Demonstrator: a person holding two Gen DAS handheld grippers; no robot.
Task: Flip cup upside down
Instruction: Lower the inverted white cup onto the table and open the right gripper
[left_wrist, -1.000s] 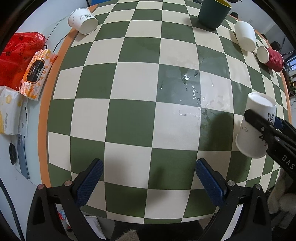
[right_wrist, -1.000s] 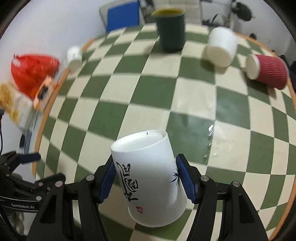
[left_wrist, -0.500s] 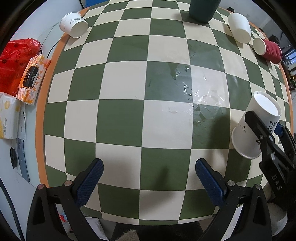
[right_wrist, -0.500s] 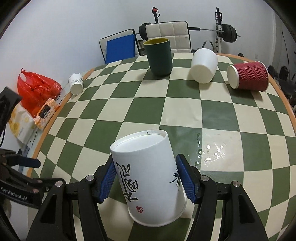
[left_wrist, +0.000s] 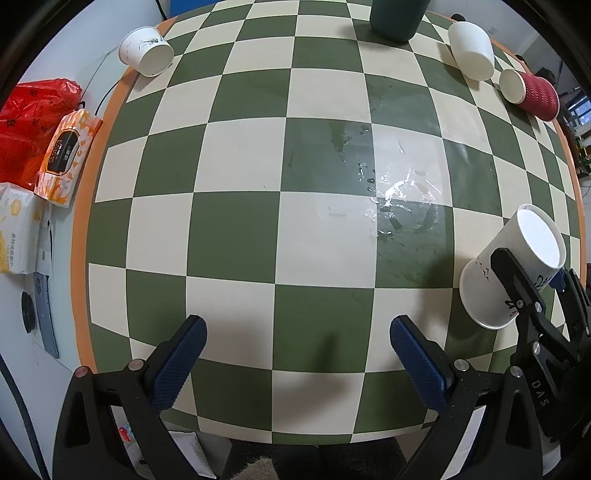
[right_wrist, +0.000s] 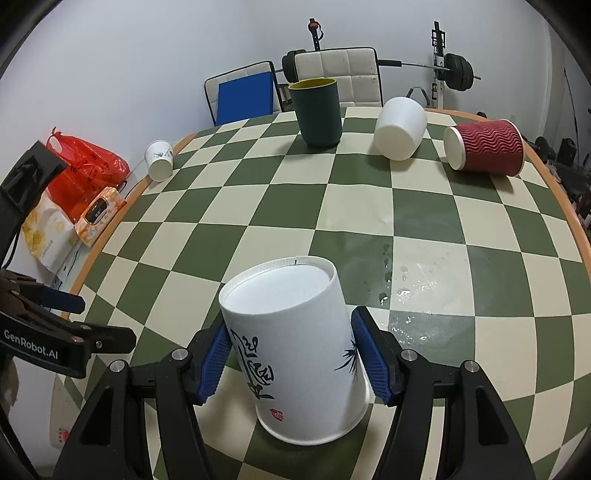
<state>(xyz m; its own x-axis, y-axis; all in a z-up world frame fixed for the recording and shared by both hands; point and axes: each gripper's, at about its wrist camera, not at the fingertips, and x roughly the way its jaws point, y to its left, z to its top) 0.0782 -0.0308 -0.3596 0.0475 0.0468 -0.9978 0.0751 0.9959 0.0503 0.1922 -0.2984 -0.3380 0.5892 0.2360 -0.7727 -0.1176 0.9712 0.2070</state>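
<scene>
Tabletop (right_wrist: 424, 206): round, green-and-cream checks, orange rim; a wet patch (left_wrist: 402, 206) glistens near the middle.
Dark green cup (right_wrist: 318, 110): upright at the far side, yellow inside; contents cannot be seen.
Plain white cup (right_wrist: 400, 127): tipped over just right of the green one, base toward the camera.
Red ribbed cup (right_wrist: 487, 151): on its side near the right rim, white mouth facing left, nothing visible inside.
Small printed cup (left_wrist: 146, 51): on its side at the far-left rim, empty.
Cup (right_wrist: 295, 343): white paper, inverted and tilted, base uppermost, wide mouth low above the near tabletop; black brush script and a red seal, not legible.
Right gripper (right_wrist: 293, 360): blue fingers (right_wrist: 212, 360) clamp the cup's two sides.
Left gripper (left_wrist: 295, 356): fingers spread wide over bare checks, holding nothing; body lettered "GenRobot.AI".
Wipes pack (left_wrist: 66, 158): orange, beside the tabletop; label unreadable.
Change: the grip on the cup is unchanged from the earlier frame; the right camera now looks more level, showing more of the room.
</scene>
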